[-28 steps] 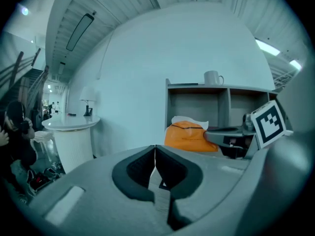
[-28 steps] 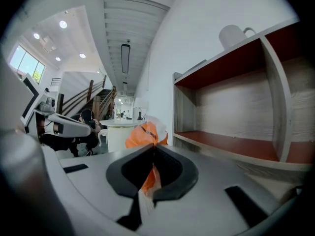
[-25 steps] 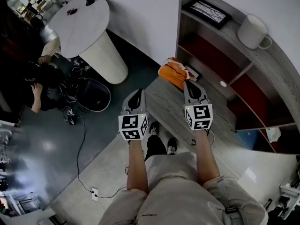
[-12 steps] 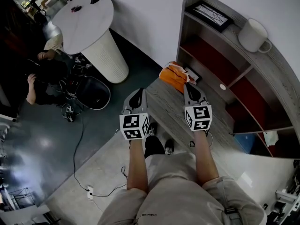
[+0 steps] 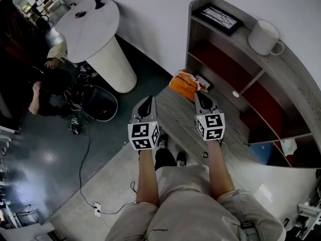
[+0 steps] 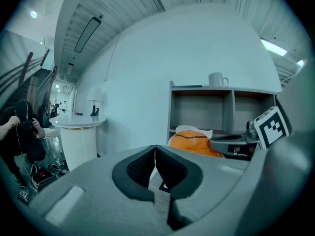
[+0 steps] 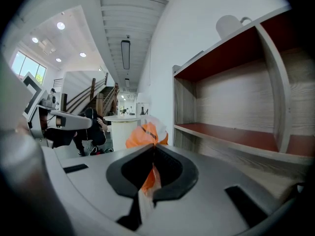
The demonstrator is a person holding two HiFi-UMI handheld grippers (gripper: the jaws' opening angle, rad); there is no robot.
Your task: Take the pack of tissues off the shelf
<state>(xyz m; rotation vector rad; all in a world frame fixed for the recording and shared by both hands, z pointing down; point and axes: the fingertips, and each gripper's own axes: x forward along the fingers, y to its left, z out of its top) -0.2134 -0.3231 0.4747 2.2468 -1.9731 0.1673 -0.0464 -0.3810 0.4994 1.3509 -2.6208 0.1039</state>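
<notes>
The orange pack of tissues (image 5: 183, 84) lies at the far end of a grey wooden surface (image 5: 173, 115), at the foot of the shelf (image 5: 296, 82). My right gripper (image 5: 201, 94) is shut on the pack's near edge. In the right gripper view, orange and white wrapper (image 7: 147, 181) is pinched between the closed jaws (image 7: 153, 149), and the pack's bulk (image 7: 145, 133) shows beyond them. My left gripper (image 5: 146, 101) hovers to the left of the pack, shut with nothing in it. The left gripper view has the pack (image 6: 194, 142) ahead to the right of those jaws (image 6: 155, 149).
On top of the shelf stand a white mug (image 5: 263, 36) and a framed picture (image 5: 220, 15); its compartments have red floors. A round white table (image 5: 93, 22) on a ribbed pedestal stands at the left. A seated person (image 5: 44, 87), a black seat (image 5: 100, 102) and floor cables lie beyond.
Almost nothing differs; the view has shifted slightly. Both grippers keep their places, and the right one stays shut on the pack.
</notes>
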